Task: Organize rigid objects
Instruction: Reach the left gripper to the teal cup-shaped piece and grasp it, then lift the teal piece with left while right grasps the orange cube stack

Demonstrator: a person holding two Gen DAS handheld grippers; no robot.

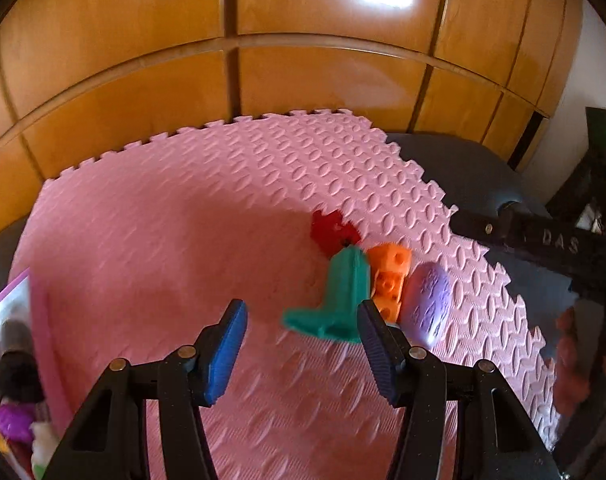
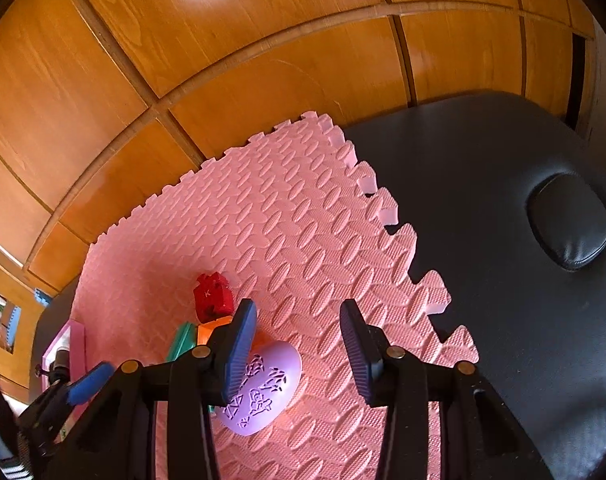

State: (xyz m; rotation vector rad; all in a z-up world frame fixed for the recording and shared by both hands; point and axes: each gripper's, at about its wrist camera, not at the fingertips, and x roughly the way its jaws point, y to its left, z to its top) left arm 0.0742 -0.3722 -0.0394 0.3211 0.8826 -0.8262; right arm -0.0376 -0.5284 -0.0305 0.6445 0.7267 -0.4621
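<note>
Four toys lie in a row on the pink foam mat [image 1: 183,240]: a red block [image 1: 333,232], a teal T-shaped piece [image 1: 339,296], an orange holed block [image 1: 389,280] and a purple oval stamp [image 1: 427,304]. My left gripper [image 1: 303,344] is open and empty, just short of the teal piece. My right gripper [image 2: 299,352] is open and empty above the mat [image 2: 303,240], its left finger over the purple oval [image 2: 263,392]. The red block [image 2: 213,294], the orange block [image 2: 209,330] and the teal piece [image 2: 183,340] lie behind it.
A pink box [image 1: 11,360] with small toys sits at the mat's left edge; it also shows in the right wrist view [image 2: 69,348]. Wooden cabinet doors [image 1: 303,60] stand behind. A black padded table [image 2: 503,240] lies under and right of the mat.
</note>
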